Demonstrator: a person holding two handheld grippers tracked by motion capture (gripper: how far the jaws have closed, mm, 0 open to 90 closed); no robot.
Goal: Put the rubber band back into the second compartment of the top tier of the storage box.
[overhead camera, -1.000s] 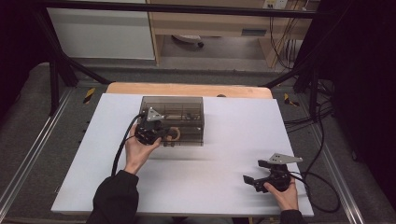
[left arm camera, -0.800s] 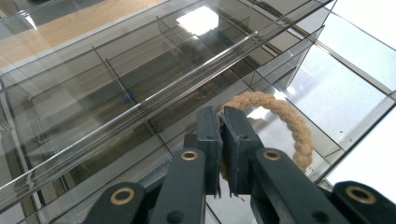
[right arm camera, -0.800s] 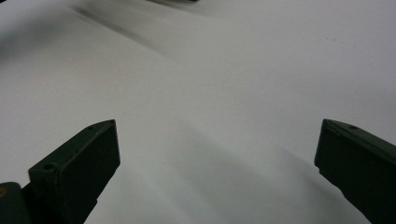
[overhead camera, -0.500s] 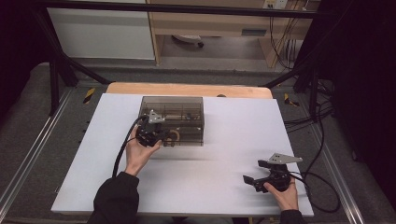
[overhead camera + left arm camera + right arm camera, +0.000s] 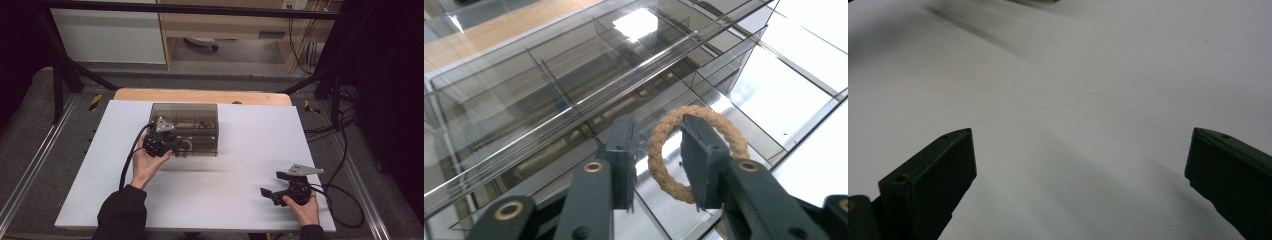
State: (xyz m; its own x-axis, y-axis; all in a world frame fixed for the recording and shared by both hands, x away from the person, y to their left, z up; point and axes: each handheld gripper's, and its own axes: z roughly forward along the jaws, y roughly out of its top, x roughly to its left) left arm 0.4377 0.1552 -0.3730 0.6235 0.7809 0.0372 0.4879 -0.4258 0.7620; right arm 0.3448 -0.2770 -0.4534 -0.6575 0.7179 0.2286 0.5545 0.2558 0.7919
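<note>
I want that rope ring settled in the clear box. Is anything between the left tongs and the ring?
Nothing visible. The left tongs have just been opening, and the rope ring sits right between the jaws at the near edge of the clear compartment box, with no divider wall in between.

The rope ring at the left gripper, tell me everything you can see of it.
The rope ring is a tan, twisted-fibre loop, closed and round. It sits in a near compartment of the smoky clear plastic box. The left gripper has just been opening; one jaw stands inside the loop, one outside, pads not pressing it.
</note>
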